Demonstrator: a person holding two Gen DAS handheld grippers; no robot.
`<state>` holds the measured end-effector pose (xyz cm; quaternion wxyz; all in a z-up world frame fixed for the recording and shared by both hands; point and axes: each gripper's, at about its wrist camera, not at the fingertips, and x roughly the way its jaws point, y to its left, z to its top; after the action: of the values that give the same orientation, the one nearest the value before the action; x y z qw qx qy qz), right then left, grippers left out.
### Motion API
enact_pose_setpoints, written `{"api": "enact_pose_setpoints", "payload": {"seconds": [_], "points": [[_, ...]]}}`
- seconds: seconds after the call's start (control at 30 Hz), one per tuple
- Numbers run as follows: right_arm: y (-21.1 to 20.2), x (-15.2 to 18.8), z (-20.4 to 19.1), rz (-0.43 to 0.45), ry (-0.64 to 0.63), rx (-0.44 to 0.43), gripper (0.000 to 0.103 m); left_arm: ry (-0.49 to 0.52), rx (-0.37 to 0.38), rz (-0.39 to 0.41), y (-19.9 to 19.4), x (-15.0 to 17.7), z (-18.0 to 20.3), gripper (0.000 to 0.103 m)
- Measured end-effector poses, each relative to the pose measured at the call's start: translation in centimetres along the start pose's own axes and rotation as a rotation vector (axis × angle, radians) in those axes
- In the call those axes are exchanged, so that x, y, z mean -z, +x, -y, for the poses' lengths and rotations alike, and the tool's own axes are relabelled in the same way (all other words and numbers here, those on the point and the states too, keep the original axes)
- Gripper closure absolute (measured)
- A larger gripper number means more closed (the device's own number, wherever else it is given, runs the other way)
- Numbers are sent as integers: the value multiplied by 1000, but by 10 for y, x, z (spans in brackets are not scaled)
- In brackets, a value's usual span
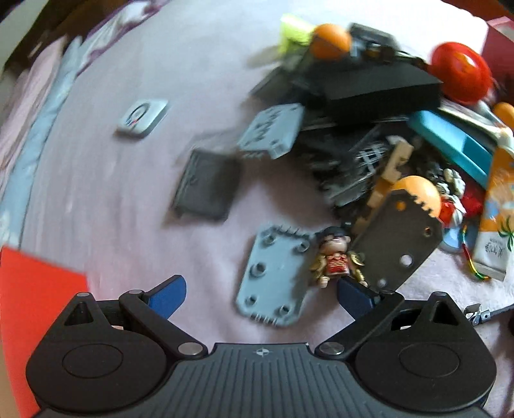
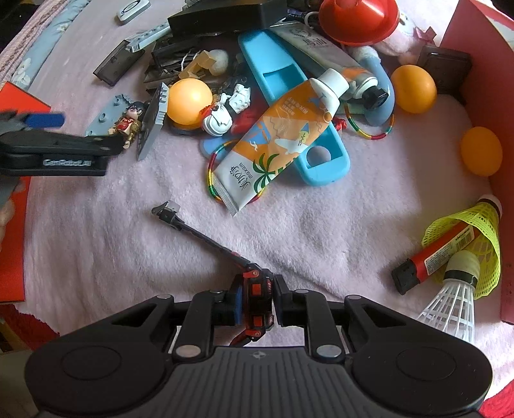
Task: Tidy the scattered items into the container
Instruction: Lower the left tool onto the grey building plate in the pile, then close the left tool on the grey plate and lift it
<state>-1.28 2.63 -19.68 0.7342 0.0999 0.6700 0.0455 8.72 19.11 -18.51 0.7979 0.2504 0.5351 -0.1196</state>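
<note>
1. The right tongs (image 2: pixel 257 304) are clamped on the black and red body of a small tool (image 2: pixel 255 299). Its thin arm goes out toward 11 o'clock and ends in a grey tip that lies on the pink blanket (image 2: pixel 321 231).
2. The left tongs (image 1: pixel 260 294) stand wide apart and hold nothing. They hover low over a light grey plate (image 1: pixel 273 276), and a small toy figure (image 1: pixel 335 260) lies just beside the blue pad at 3 o'clock.
3. A dark grey plate (image 1: pixel 398 241) leans against an orange ball (image 1: pixel 417 193), at 2 o'clock from the left tongs.
4. In the right wrist view, the pile of scattered things is at 12 o'clock: an orange and white tube (image 2: pixel 279 141) lies across a blue case (image 2: pixel 289 106), and a red funnel-like toy (image 2: pixel 359 19) is behind them.
5. The red wall of the container (image 2: pixel 482 90) rises at 2 o'clock. Near it lie two more orange balls, and at 3 o'clock a lighter (image 2: pixel 430 257), a yellow shuttlecock (image 2: pixel 475 238) and a white shuttlecock (image 2: pixel 456 302).
</note>
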Motion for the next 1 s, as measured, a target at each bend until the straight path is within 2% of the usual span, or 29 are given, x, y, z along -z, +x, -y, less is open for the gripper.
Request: {"api": "enact_pose_setpoints", "payload": {"seconds": [0.07, 0.13, 0.2, 0.27, 0.3, 0.37, 0.4, 0.5, 0.57, 0.63, 0.73, 0.83, 0.9, 1.0], "points": [[0, 0, 1, 0, -4, -2, 82, 31, 43, -1, 8, -2, 0, 11], [0, 0, 2, 1, -2, -5, 81, 44, 96, -3, 19, -2, -5, 12], [0, 0, 4, 4, 14, -11, 80, 41, 151, -8, 20, 0, -10, 22], [1, 0, 4, 8, 19, -15, 79, 35, 191, -12, 19, 1, -14, 39], [1, 2, 4, 10, 18, -16, 78, 33, 210, -14, 17, 2, -16, 42], [0, 2, 4, 13, 15, -17, 78, 40, 216, -13, 10, 6, -13, 55], [0, 3, 4, 14, 17, -17, 78, 33, 218, -13, 8, 8, -13, 58], [0, 2, 4, 15, 20, -26, 74, 5, 227, -19, 4, 14, -15, 58], [2, 1, 2, 11, 15, -39, 62, -23, 235, -29, 1, 20, -19, 58], [5, -2, -3, 8, 7, -40, 56, -51, 241, -39, -3, 28, -22, 58], [8, -5, -9, 6, -2, -39, 56, -90, 251, -57, -13, 45, -24, 58], [7, -4, -10, 16, -3, -18, 65, -117, 261, -81, -16, 60, -24, 58], [5, -2, -9, 23, -10, 5, 83, -133, 260, -93, -19, 70, -21, 58], [1, 0, -6, 33, -8, 20, 85, -160, 247, -90, -15, 72, -20, 55]]}}
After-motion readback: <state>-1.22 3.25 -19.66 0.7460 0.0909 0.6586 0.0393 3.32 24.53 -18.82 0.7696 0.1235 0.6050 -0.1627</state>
